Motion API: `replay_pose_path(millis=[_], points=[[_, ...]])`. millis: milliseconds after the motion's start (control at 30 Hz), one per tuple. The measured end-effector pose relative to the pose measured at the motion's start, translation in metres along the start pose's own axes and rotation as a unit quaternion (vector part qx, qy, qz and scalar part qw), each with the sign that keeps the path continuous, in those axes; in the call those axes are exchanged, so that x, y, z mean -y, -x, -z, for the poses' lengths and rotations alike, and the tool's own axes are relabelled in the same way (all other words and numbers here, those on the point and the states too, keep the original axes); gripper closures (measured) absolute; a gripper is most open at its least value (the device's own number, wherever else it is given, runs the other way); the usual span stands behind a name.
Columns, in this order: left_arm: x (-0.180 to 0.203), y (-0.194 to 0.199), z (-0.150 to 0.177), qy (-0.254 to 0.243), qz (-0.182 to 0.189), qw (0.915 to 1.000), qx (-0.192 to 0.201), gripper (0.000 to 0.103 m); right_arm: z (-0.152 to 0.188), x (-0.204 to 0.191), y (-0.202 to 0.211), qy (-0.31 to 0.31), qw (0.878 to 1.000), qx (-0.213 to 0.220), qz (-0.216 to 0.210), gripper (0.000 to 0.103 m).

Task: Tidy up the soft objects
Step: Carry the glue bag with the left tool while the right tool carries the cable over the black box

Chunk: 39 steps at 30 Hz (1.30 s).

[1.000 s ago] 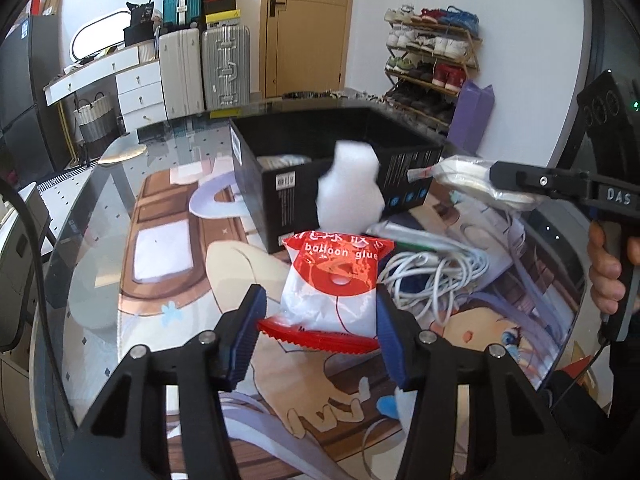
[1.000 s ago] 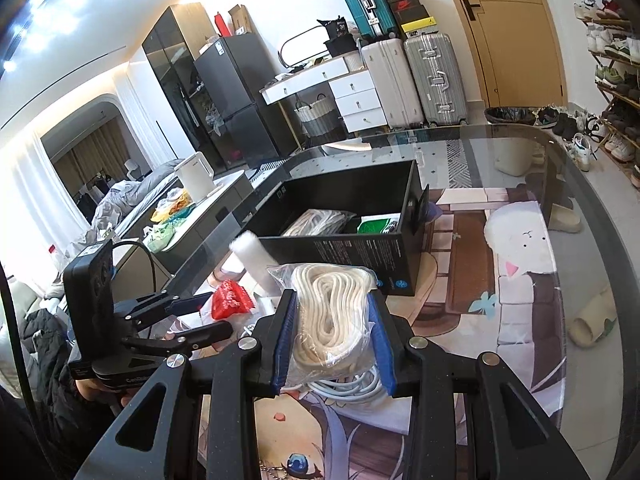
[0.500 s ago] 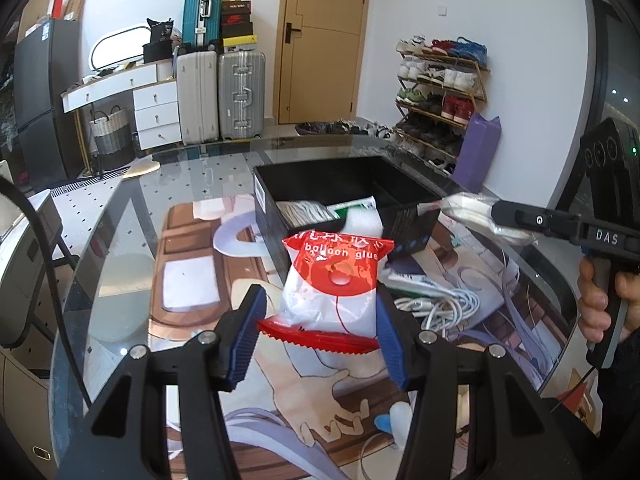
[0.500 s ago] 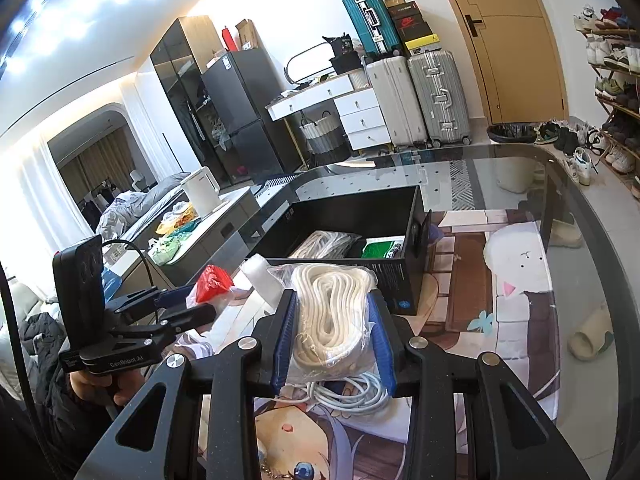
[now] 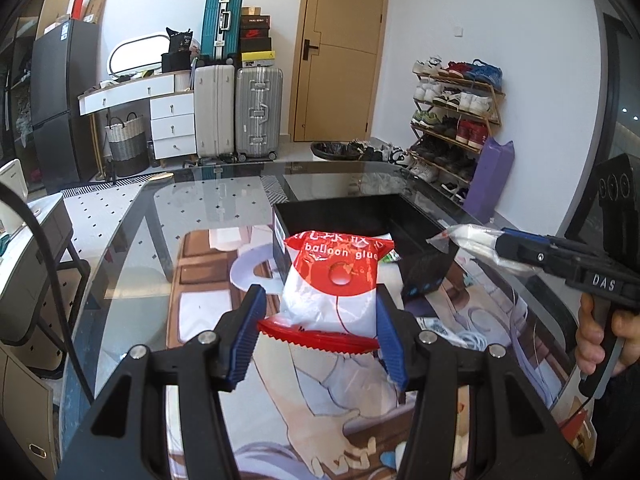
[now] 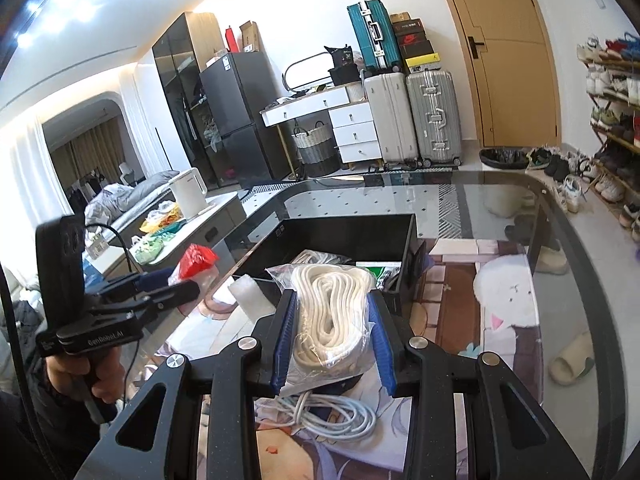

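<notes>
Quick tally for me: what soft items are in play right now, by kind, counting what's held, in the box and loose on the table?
Red and white bags: 1, the balloon glue bag in the left tongs
Bagged white rope: 2, one in the right tongs, one in the black box
Green and white packets: 1, in the box
Loose white cables: 1, on the table
White foam pieces: 1, beside the box
Total: 6

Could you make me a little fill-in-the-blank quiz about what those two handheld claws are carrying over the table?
1. The left gripper holds a red and white bag printed with the words "balloon ____".
2. The right gripper is clamped on a clear bag of coiled white ____.
3. Beyond both grippers, on the glass table, stands an open box whose colour is ____.
4. A loose white cable lies on the table ____ the right gripper.

Missing words: glue; rope; black; below
</notes>
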State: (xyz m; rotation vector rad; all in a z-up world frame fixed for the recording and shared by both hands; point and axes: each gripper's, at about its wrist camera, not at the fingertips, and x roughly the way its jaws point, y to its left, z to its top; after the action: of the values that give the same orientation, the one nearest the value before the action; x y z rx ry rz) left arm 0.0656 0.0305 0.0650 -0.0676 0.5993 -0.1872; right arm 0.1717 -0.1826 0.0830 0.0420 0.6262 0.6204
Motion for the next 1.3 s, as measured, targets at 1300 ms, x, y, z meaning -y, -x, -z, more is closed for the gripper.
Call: replay_pose_path(millis=[1300], points=[[0.002,-0.076,-0.043,-0.015,-0.004,0.9997,-0.018,0.05,-0.041,-0.004,-0.069,0.068,0.996,-0.01,0.059,0.068]])
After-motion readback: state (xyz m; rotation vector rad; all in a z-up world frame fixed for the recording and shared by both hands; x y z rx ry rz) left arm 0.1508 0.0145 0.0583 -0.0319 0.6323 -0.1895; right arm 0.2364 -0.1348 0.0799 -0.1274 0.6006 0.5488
